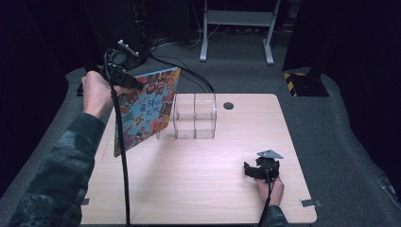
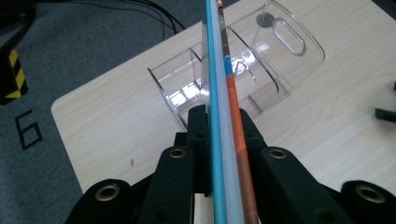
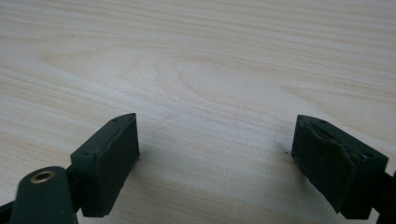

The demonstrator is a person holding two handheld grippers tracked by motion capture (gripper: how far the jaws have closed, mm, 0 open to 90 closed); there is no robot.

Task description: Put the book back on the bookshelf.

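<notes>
A thin picture book with a blue cartoon cover is held tilted in the air over the table's left side. My left gripper is shut on its upper left corner. In the left gripper view the book's edge runs up between the jaws of my left gripper. Just past the book stands a clear plastic organizer with dividers. My right gripper rests low over the wooden table at the front right. It is open, with only bare wood between its pads.
A round cable hole sits in the table's far edge. Beyond the table are grey carpet, a metal stand, black cables and a yellow-black striped block. Part of the other gripper shows at the right edge.
</notes>
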